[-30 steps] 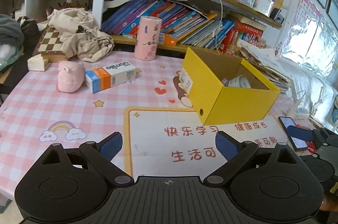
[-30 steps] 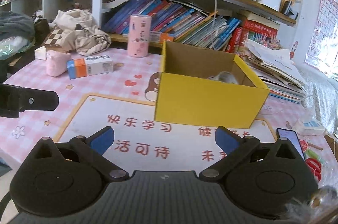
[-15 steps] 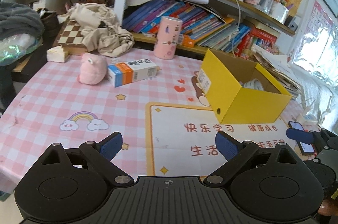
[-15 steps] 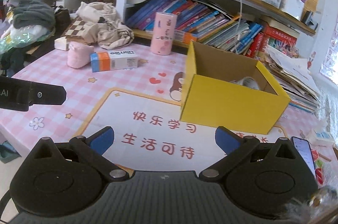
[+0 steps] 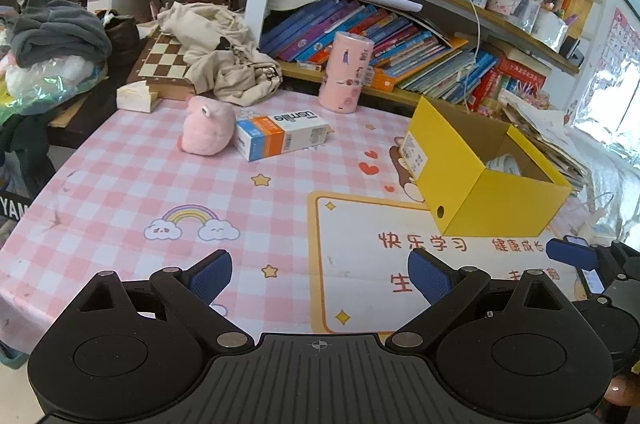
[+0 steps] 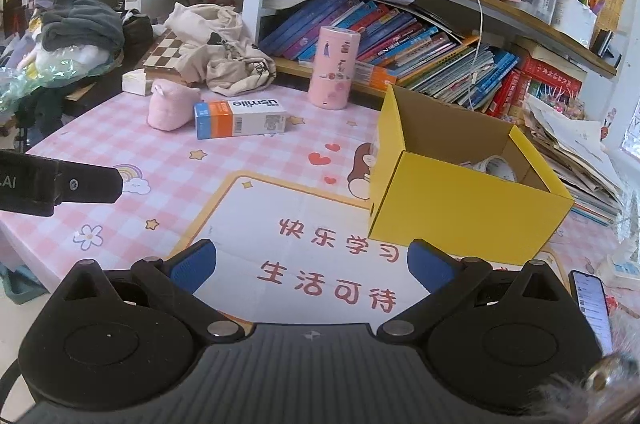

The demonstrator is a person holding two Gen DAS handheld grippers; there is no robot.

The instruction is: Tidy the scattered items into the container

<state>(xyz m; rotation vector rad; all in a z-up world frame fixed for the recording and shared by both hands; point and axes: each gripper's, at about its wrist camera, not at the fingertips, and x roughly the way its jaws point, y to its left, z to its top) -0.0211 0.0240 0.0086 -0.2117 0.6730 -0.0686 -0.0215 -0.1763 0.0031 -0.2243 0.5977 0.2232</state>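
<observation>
Left gripper [image 5: 319, 274] and right gripper [image 6: 312, 264] both hover over the near edge of the table [image 5: 120, 192], jaws spread wide, nothing between them. Yellow box [image 6: 464, 200] sits open on the right side with a tape roll [image 6: 498, 166] inside. Pink plush toy [image 5: 206, 130] and toothpaste box [image 5: 282, 136] lie just beside each other at the far left, pink canister [image 5: 346, 76] upright behind them, all well apart from the yellow box.
</observation>
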